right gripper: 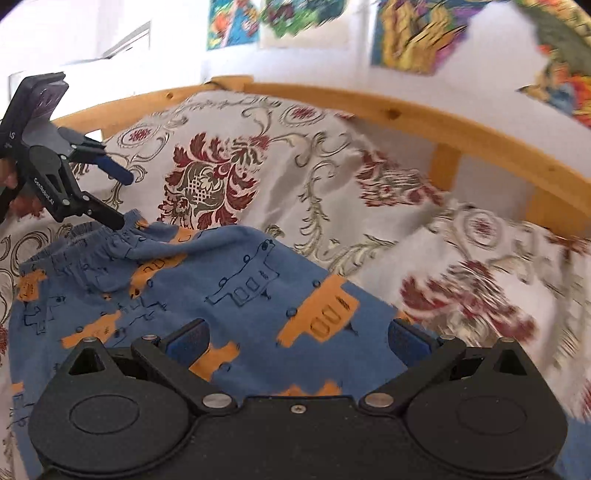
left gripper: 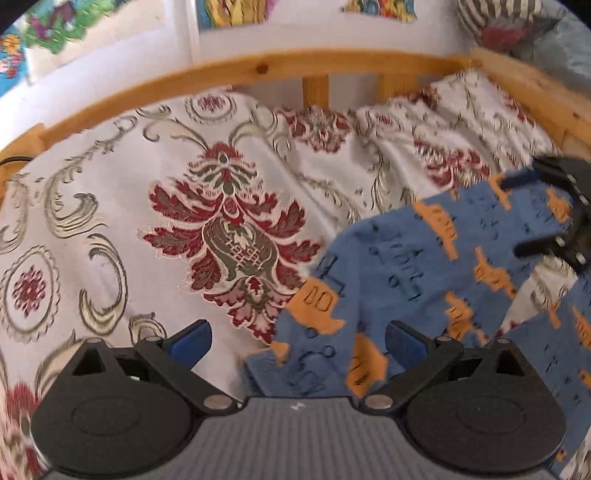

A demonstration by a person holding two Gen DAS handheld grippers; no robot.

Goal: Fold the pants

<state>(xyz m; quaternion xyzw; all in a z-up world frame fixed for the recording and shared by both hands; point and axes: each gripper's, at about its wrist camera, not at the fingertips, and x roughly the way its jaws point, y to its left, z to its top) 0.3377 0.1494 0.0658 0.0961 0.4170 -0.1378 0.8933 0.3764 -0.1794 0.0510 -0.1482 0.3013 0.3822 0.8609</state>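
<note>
Two grippers in play here, one per hand. The left gripper point(left gripper: 298, 341) has its two blue-padded fingers spread wide, not pinching anything; one finger sits over bare bedspread, the other over the edge of the pants. From the right wrist view you can see that same left gripper point(right gripper: 123, 201) off to the side, lower finger tip right at the elastic waistband, though I can't tell if it's actually touching the fabric. The right gripper point(right gripper: 298, 341) is spread wide too, both fingers hovering over the blue cloth with nothing clamped. It also shows at the edge of the left wrist view point(left gripper: 517, 218), fingers apart at the far side of the garment.

One pair of pants point(right gripper: 229, 295): blue with orange vehicle prints, lying partly bunched on the bedspread point(left gripper: 110, 206), waistband gathered toward the left gripper. The bedspread is cream with red floral medallions. Behind it runs a wooden bed rail point(left gripper: 280, 68) with at least two upright slats showing. Above that on the wall are several colourful drawings point(right gripper: 413, 33), I count roughly four in the right wrist view, blurry.
</note>
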